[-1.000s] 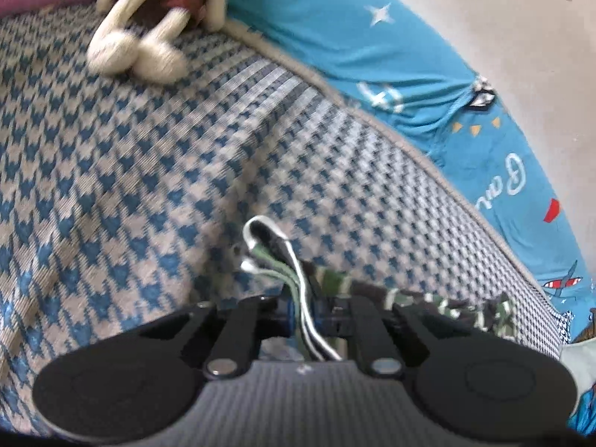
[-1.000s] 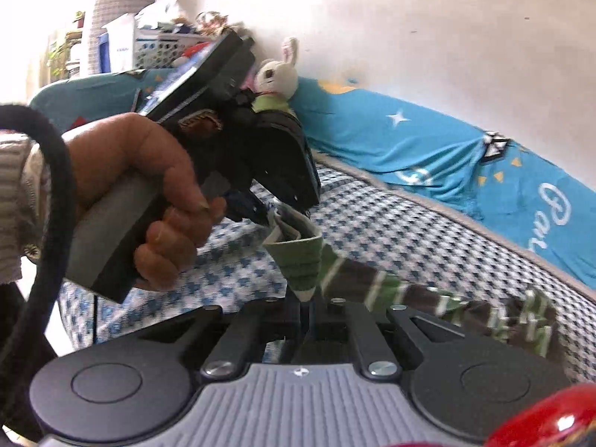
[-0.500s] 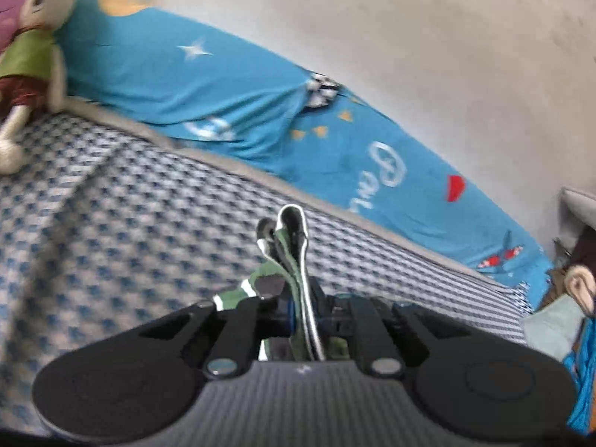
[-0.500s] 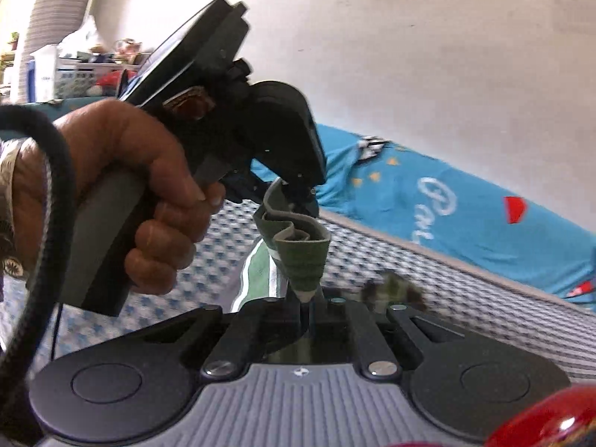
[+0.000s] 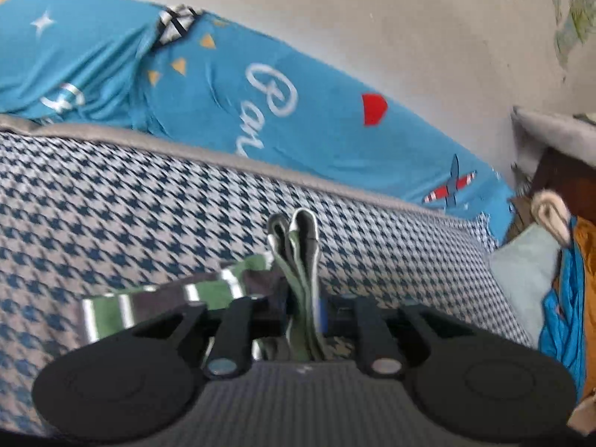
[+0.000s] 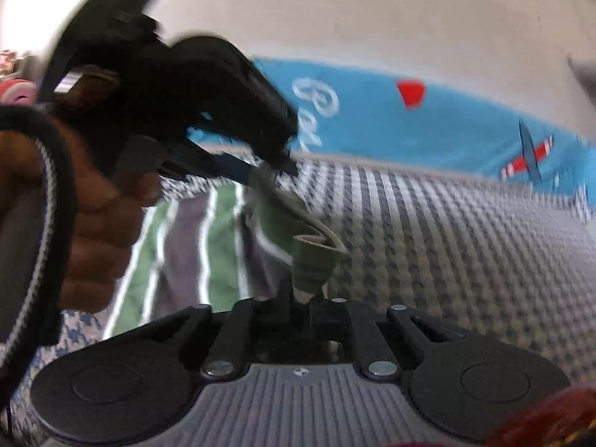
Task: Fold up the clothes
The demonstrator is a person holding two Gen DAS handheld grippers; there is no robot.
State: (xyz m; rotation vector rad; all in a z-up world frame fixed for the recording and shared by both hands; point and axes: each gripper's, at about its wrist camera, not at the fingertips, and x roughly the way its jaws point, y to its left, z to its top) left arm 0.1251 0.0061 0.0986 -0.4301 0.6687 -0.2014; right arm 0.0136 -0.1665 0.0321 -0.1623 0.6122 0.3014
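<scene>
While both grippers pinch the striped garment [image 6: 186,246], only right view shows left hand [image 6: 93,223].

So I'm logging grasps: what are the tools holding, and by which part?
Both hold the striped garment: left tool and right tool each pinch a bunched edge.

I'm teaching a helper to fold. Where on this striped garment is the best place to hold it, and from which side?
Judging by the current hold, grip the bunched edge. Both the left gripper and the right gripper are shut on gathered folds of the striped garment, which trails flat over the houndstooth bedcover. Coming from above the cover seems best, since those pleats stand up there.
</scene>
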